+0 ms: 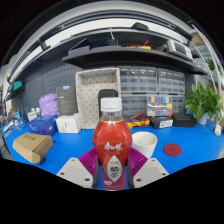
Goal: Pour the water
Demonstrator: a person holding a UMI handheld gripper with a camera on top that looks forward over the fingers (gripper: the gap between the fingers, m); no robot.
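Note:
A plastic bottle [111, 140] of red drink, with a white cap and a red label, stands upright between my fingers. Both purple pads press against its lower sides, so my gripper [112, 172] is shut on it. The bottle appears lifted, its base hidden down between the fingers. Just behind it to the right, a white cup [144, 143] sits on the blue table [70, 145]. A small red coaster [173, 150] lies further right.
A cardboard box [33, 147] and a white box [68, 123] sit at the left on the table. A green plant [205, 102] stands at the right. Shelves and a white crate [97, 88] line the back wall.

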